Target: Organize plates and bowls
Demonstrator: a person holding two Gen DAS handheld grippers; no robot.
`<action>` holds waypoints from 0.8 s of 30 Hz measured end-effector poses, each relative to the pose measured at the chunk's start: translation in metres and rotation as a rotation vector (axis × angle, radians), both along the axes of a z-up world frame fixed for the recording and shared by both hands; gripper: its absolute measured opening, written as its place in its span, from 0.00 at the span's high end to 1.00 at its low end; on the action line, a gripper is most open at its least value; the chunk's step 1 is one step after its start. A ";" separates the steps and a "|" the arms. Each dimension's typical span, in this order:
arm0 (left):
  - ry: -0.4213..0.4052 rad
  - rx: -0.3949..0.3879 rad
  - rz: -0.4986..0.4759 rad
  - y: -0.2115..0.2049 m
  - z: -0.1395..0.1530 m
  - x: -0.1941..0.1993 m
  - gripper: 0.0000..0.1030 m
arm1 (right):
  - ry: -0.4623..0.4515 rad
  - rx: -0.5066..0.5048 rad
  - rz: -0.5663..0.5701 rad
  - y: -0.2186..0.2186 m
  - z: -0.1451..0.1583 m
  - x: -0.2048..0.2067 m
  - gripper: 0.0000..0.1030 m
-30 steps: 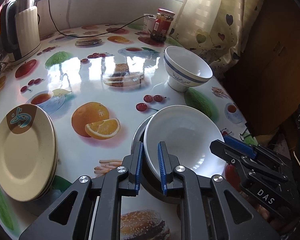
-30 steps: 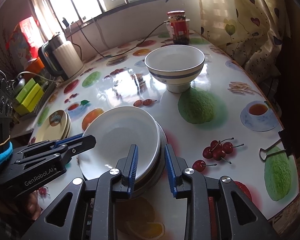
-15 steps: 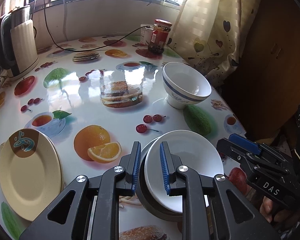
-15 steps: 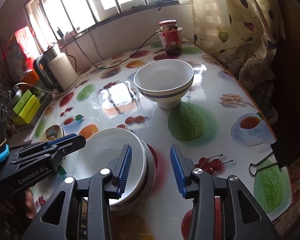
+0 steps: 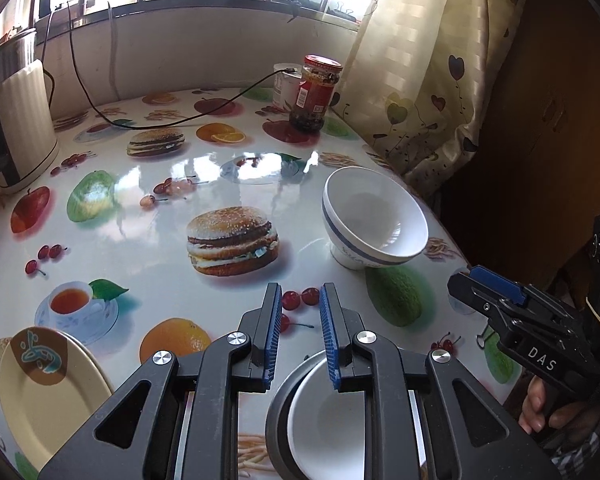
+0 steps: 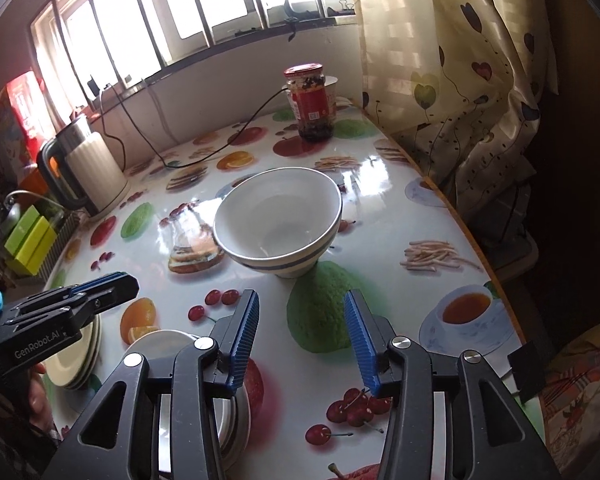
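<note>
The right gripper (image 6: 300, 336), jaws just widening and empty, is pointing at the white blue-banded ceramic bowl (image 6: 278, 220) centre frame, probably nearer it; the left gripper (image 5: 299, 332) is hanging empty, slightly parted.

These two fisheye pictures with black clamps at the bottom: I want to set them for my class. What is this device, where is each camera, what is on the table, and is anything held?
No robot here: a person holds a two-finger clamp tool in each hand, each with a camera looking along its fingers. One picture comes from the left gripper, the other from the right gripper; each also shows the other tool at its edge.

On the fruit-print table stand a blue-banded bowl, a white bowl stacked in a grey dish, cream plates, a red-lidded jar and a kettle.

Neither tool holds anything. The right jaws have just been opening, with nothing between them; the left jaws stand slightly apart above the stacked bowl's rim.
</note>
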State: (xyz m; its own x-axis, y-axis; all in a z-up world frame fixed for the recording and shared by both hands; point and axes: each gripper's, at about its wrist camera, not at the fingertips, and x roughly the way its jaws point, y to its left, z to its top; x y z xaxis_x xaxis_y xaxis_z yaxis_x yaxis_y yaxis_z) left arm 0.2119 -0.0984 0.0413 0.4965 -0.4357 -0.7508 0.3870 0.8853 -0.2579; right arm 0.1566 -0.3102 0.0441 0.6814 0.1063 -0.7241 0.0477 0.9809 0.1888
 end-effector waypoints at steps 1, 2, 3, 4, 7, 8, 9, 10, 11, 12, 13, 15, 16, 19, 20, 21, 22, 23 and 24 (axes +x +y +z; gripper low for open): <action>0.008 -0.008 -0.001 -0.001 0.000 0.005 0.80 | 0.005 -0.004 -0.005 -0.002 -0.001 0.003 0.57; 0.018 -0.014 -0.001 -0.002 -0.001 0.009 0.80 | 0.006 -0.006 -0.008 -0.004 -0.001 0.007 0.57; 0.022 -0.017 0.002 -0.003 -0.001 0.013 0.80 | 0.007 -0.006 -0.010 -0.006 -0.002 0.010 0.57; 0.017 -0.017 0.001 -0.004 0.000 0.016 0.80 | 0.011 -0.007 -0.013 -0.008 -0.002 0.014 0.57; 0.019 -0.002 -0.010 -0.013 -0.001 0.028 0.80 | 0.014 -0.002 -0.017 -0.013 -0.004 0.024 0.57; 0.024 0.000 -0.010 -0.015 -0.001 0.032 0.80 | 0.016 0.002 -0.021 -0.014 -0.005 0.028 0.57; 0.027 -0.004 -0.006 -0.017 -0.001 0.035 0.80 | 0.017 0.008 -0.024 -0.016 -0.005 0.031 0.57; 0.028 -0.011 -0.013 -0.020 -0.001 0.038 0.80 | 0.020 0.014 -0.027 -0.018 -0.006 0.034 0.57; 0.026 -0.017 -0.026 -0.023 0.000 0.041 0.80 | 0.020 0.019 -0.030 -0.019 -0.006 0.037 0.57; 0.030 -0.015 -0.037 -0.027 0.000 0.044 0.80 | 0.022 0.023 -0.031 -0.020 -0.007 0.041 0.57; 0.036 -0.009 -0.047 -0.032 0.000 0.047 0.80 | 0.026 0.024 -0.035 -0.022 -0.007 0.044 0.57; 0.040 -0.011 -0.050 -0.037 -0.001 0.052 0.80 | 0.027 0.025 -0.036 -0.022 -0.008 0.050 0.57; 0.043 -0.014 -0.053 -0.040 -0.002 0.054 0.80 | 0.028 0.023 -0.035 -0.022 -0.008 0.052 0.57; 0.050 -0.015 -0.059 -0.046 -0.005 0.059 0.80 | 0.034 0.022 -0.032 -0.022 -0.011 0.061 0.57; 0.056 -0.017 -0.063 -0.048 -0.006 0.061 0.80 | 0.036 0.020 -0.032 -0.023 -0.012 0.063 0.57; 0.068 -0.021 -0.065 -0.049 -0.007 0.063 0.80 | 0.037 0.020 -0.033 -0.023 -0.013 0.065 0.57; 0.080 -0.031 -0.067 -0.050 -0.009 0.065 0.80 | 0.042 0.022 -0.036 -0.024 -0.014 0.068 0.57; 0.088 -0.038 -0.071 -0.051 -0.010 0.067 0.80 | 0.045 0.025 -0.038 -0.025 -0.015 0.070 0.57; 0.090 -0.033 -0.069 -0.052 -0.011 0.069 0.80 | 0.045 0.028 -0.038 -0.025 -0.017 0.072 0.57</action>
